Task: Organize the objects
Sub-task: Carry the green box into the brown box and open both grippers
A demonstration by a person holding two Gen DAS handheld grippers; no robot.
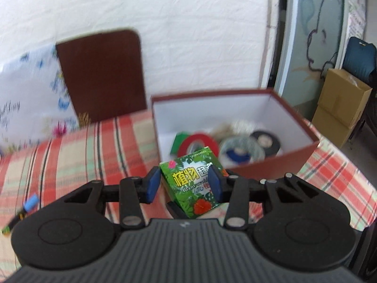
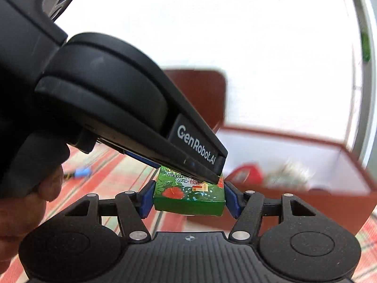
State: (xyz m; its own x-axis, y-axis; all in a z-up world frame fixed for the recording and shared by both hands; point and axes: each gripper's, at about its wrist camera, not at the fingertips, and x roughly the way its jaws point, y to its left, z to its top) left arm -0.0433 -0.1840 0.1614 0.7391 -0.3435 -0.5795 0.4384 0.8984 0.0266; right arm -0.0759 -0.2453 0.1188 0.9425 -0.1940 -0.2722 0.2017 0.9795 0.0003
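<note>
A small green carton with leaf and red flower print (image 1: 188, 184) hangs above the plaid tablecloth, just in front of the open red-brown storage box (image 1: 304, 158). My left gripper (image 1: 185, 184) is shut on it, its blue pads on the two sides. In the right wrist view the same carton (image 2: 188, 197) sits between the blue pads of my right gripper (image 2: 189, 198), which is also shut on it. The left gripper's black housing (image 2: 106, 99) comes in from the upper left and its tip rests on the carton's top.
The storage box holds a red tape roll (image 1: 198, 141), a black roll (image 1: 265, 140) and a blue-and-white roll (image 1: 238, 152). Its brown lid (image 1: 101, 75) leans on the white wall. A small blue item (image 1: 30, 204) lies far left. Cardboard boxes (image 1: 341, 103) stand at the right. A hand (image 2: 47, 188) grips the left handle.
</note>
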